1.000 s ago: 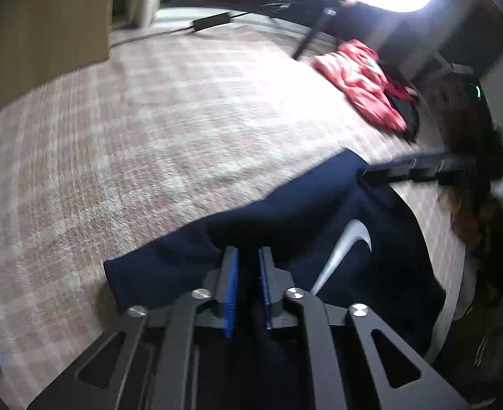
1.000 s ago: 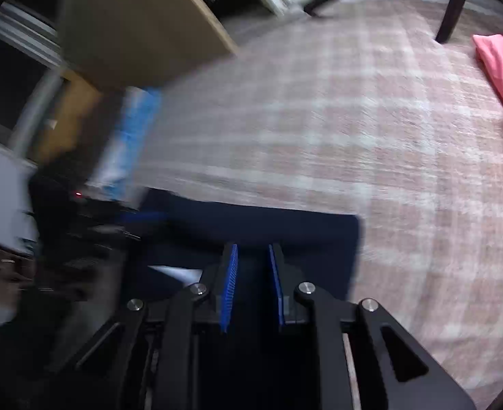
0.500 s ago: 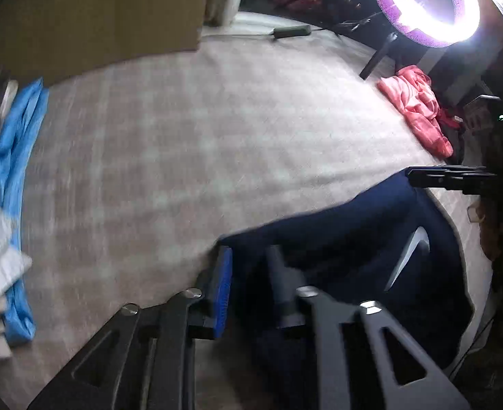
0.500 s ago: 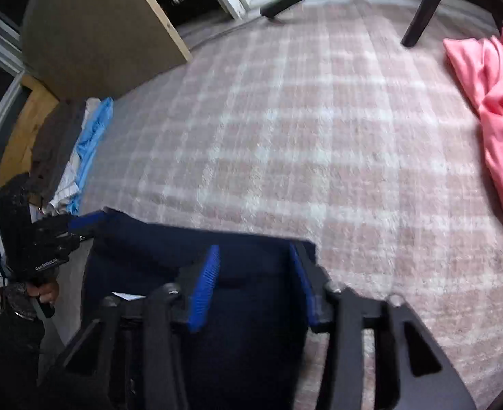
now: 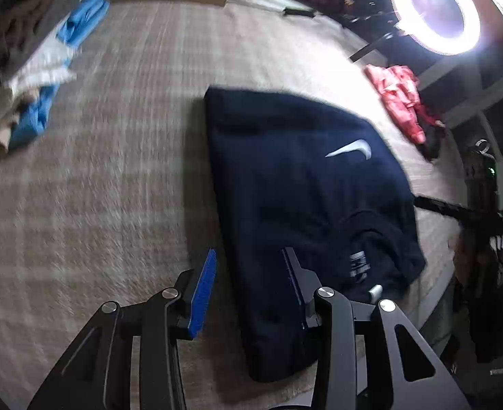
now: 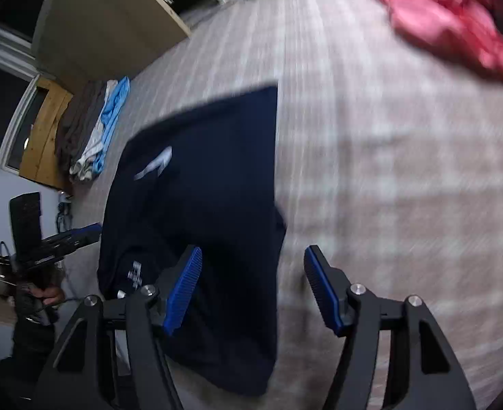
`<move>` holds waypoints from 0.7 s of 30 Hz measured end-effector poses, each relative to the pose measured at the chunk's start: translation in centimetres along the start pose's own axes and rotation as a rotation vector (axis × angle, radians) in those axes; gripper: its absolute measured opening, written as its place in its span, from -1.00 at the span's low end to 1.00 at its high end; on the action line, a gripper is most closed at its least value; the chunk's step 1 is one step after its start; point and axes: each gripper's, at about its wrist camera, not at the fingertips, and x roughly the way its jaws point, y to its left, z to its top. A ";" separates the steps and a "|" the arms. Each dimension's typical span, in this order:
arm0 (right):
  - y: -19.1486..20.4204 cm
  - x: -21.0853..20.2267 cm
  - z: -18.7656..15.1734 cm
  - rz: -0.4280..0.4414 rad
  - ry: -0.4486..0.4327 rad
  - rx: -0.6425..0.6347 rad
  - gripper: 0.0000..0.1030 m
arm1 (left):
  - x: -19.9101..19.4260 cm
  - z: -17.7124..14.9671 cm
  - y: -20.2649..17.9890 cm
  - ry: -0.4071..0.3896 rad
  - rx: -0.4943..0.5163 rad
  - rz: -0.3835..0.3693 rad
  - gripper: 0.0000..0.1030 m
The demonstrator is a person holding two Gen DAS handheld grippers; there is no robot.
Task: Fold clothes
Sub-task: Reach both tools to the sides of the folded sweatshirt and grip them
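Navy shirt (image 5: 302, 188) lies folded ahead of both claws, white swoosh logo (image 5: 350, 148) upward; neck label unreadable. Left gripper (image 5: 248, 266) and right gripper (image 6: 253, 263) are spreading, pinching nothing.

Folded navy shirt (image 5: 295, 184) on plaid carpet (image 5: 97, 188) — left gripper (image 5: 248, 266) opening, empty.

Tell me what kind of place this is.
Probably a bedroom at home, set up for filming: clothes lie on a plaid bedspread, namely a navy shirt, a pink garment and a folded pile. A lit ring light stands beside it.
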 end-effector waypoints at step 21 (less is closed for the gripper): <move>4.3 1.7 -1.9 -0.160 -0.022 -0.250 0.56 | 3.7 -0.4 -4.8 0.015 0.140 0.181 -0.14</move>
